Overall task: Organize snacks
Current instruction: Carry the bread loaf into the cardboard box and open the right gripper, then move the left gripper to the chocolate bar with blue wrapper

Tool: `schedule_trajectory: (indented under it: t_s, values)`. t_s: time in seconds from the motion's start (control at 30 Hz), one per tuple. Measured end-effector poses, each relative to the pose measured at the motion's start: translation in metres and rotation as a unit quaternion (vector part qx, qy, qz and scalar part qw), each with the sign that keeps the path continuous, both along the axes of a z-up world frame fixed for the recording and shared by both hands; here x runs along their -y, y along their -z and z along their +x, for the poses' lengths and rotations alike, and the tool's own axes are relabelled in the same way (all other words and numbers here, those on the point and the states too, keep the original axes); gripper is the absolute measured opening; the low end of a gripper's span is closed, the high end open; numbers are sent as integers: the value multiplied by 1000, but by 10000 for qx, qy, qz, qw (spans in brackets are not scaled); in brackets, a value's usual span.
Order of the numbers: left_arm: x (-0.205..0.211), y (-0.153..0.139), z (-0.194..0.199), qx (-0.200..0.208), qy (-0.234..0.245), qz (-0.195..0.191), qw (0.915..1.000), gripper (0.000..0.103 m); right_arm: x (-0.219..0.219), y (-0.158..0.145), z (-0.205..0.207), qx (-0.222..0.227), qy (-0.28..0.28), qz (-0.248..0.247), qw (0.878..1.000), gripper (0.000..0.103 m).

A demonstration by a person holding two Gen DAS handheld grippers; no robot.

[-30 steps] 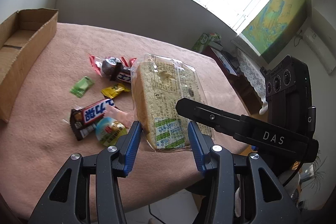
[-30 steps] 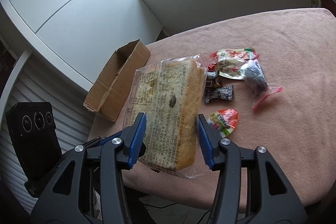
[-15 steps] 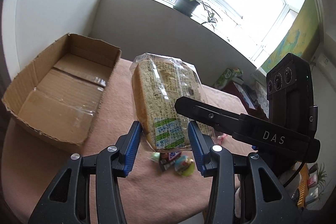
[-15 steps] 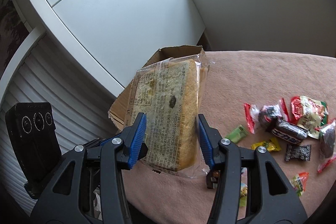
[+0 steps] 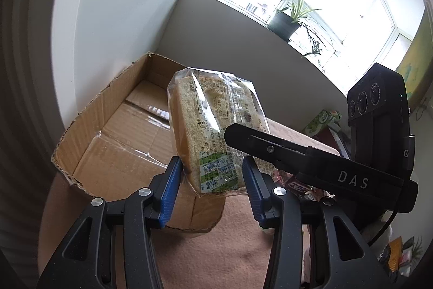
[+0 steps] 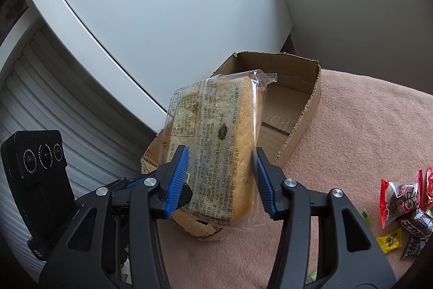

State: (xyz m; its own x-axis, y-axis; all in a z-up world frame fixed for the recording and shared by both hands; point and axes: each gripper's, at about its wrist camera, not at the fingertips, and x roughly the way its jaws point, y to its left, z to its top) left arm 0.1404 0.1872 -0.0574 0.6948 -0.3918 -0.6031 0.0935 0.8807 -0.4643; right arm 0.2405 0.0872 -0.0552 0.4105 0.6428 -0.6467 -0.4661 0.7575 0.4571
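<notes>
1. Left gripper [image 5: 211,180]: 2 blue-padded fingers, both pressed on the near end of the bread packet [image 5: 213,132]; packet held off the table.
2. Right gripper [image 6: 220,175]: 2 blue-padded fingers, clamped on the same bread packet [image 6: 216,151] from its opposite end; its black body crosses the right of the left wrist view.
3. Bread packet: 1 sliced loaf in clear printed wrap, green label toward the left gripper, held tilted just ahead of both grippers, above the near wall of the box.
4. Cardboard box [image 5: 108,132]: 1, open-topped, directly beyond the packet; taped floor bare where visible.
5. Table cover [image 6: 365,126]: pink cloth, below and to the right of the right gripper.
6. Loose snacks [image 6: 400,202]: several small wrapped pieces, red, black and yellow, well to the right of the right gripper.
7. Potted plant [image 5: 286,20]: 1, on the window sill, far ahead of the left gripper.
</notes>
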Motion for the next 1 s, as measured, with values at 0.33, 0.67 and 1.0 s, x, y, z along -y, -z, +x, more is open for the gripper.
schedule_trajectory:
  t_s: [0.33,0.67,1.0]
  values:
    - [-12,14,11,-255,-316,116,9991,43,-7,11,4,15,89,-254,9996,72]
    - [-1,-3,-12,-101,-322,168,9993,43,49,-17,-43,408,519,-369,9971,77]
    - [39,-12,-49,-125,-85,304,9994,46,158,-34,-113,1159,1302,-209,9845,88]
